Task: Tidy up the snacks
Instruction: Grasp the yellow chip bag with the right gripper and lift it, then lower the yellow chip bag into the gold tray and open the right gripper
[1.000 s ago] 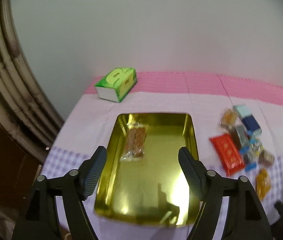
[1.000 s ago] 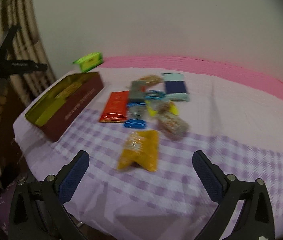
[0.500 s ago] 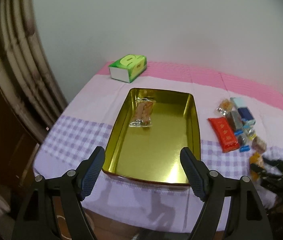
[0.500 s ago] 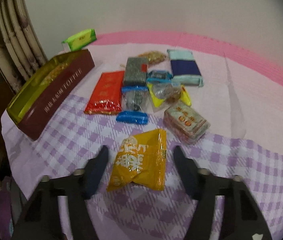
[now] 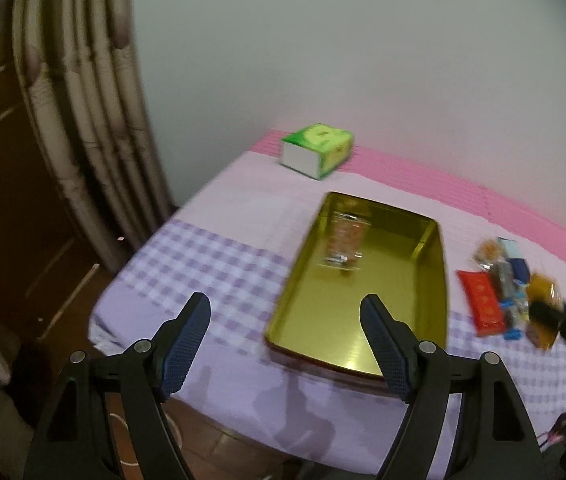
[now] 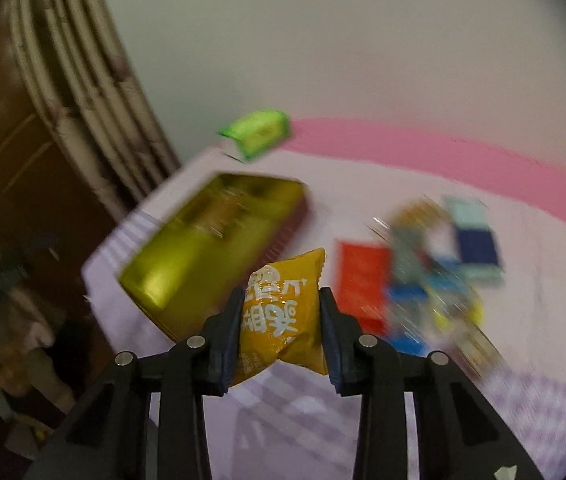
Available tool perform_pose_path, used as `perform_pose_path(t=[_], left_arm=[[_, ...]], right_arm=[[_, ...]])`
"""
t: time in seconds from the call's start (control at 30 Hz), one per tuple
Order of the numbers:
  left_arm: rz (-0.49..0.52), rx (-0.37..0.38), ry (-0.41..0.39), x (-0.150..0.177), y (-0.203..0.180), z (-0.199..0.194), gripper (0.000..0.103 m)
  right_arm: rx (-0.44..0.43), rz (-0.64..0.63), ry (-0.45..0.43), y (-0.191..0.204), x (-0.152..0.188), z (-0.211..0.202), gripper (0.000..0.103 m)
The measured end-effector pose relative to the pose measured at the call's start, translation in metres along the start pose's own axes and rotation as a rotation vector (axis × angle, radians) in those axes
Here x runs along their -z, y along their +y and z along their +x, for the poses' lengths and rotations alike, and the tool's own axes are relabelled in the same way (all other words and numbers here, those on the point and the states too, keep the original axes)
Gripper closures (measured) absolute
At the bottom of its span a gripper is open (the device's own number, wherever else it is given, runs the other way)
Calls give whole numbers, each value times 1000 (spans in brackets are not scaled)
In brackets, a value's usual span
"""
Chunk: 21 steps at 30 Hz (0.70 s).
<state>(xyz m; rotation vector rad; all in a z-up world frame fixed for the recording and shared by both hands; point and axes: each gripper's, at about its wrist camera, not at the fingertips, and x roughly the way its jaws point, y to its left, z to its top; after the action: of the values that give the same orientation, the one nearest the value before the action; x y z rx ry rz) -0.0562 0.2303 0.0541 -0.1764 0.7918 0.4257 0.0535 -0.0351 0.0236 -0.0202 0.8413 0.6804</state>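
1. Since a moment ago, the right gripper point(image 6: 280, 334) has lifted the yellow packet point(image 6: 281, 316) off the cloth, jaws closing on it.
2. The tin point(image 6: 187, 264) lies at ten o'clock, likely its destination.
3. The left gripper point(image 5: 285, 344) gapes empty, clear of the way.

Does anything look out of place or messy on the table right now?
The loose snacks lie in a jumbled, overlapping heap beside the gold tin, which holds just one packet. Nothing looks spilled or torn, though both views are blurred.

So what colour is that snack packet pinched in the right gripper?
Orange-yellow plastic snack packet with white lettering, clearest in the right wrist view.
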Motion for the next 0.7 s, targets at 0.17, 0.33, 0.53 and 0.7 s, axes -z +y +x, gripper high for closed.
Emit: perform_pose_path(t=[0.17, 0.33, 0.53, 0.7], left_arm=[[67, -48, 10, 2, -7, 6, 25], [125, -39, 17, 4, -16, 8, 25], [124, -33, 34, 3, -12, 14, 24], [128, -41, 71, 2, -10, 23, 22]], right_arm=[[-79, -61, 32, 44, -47, 52, 70], [-65, -107, 103, 66, -74, 112, 70], [-35, -103, 177, 65, -88, 163, 70], [-9, -90, 221, 57, -89, 182, 70]])
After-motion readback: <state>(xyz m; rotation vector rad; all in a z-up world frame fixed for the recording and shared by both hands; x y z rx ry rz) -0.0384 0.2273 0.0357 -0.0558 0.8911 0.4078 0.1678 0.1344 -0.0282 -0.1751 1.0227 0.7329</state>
